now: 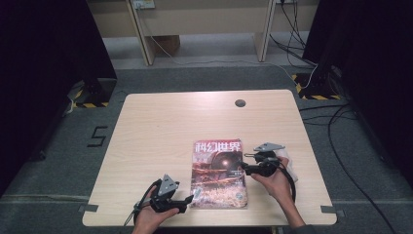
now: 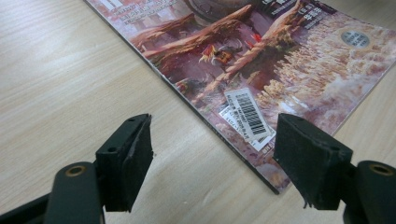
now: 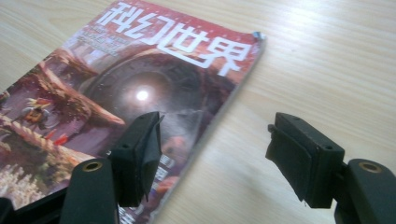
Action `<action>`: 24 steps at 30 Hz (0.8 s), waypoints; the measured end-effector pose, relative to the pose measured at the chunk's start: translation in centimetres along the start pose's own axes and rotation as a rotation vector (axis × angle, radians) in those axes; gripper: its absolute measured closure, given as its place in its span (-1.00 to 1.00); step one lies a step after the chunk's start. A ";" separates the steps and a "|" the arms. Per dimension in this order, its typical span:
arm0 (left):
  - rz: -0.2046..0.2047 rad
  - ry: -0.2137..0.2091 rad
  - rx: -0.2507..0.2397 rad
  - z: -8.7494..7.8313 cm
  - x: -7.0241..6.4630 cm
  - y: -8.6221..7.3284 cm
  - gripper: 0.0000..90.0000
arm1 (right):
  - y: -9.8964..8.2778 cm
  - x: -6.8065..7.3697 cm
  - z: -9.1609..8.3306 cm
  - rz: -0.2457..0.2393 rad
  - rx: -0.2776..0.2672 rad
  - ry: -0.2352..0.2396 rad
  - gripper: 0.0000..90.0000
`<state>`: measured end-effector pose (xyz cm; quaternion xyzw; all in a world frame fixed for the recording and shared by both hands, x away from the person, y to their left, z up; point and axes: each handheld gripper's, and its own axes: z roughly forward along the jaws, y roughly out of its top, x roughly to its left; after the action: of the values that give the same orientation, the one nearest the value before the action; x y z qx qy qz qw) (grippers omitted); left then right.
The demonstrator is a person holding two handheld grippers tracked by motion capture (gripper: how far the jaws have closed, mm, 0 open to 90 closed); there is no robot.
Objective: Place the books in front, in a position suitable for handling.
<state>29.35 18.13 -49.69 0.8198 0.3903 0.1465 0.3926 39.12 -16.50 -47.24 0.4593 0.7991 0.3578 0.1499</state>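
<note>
Here I see the magazine (image 1: 217, 174) lying flat, cover up, near the six o'clock edge of the worktop (image 1: 160, 126). My left gripper (image 1: 187, 201) sits at its seven o'clock corner, jaws open and empty. My right gripper (image 1: 245, 167) sits at its three o'clock edge, jaws likewise open, nothing gripped.

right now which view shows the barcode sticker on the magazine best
The left gripper view: the barcode sticker sits close and sharp near the magazine corner. In the high view it is a tiny pale speck. The right gripper view looks at the title end instead.
</note>
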 end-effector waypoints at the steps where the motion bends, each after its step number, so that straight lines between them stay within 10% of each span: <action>1: 0.000 0.000 0.000 0.0 0.0 0.0 -0.42 | 0.0 0.0 0.0 0.000 0.000 0.000 -0.25; 24: -0.010 0.035 0.018 -0.6 0.9 -0.4 -0.54 | -1.7 -6.0 -5.1 0.070 -0.022 -0.120 -0.13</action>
<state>29.41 19.31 -49.71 0.8186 0.4026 0.1552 0.3793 38.31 -24.31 -45.39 0.5058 0.7681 0.3436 0.1899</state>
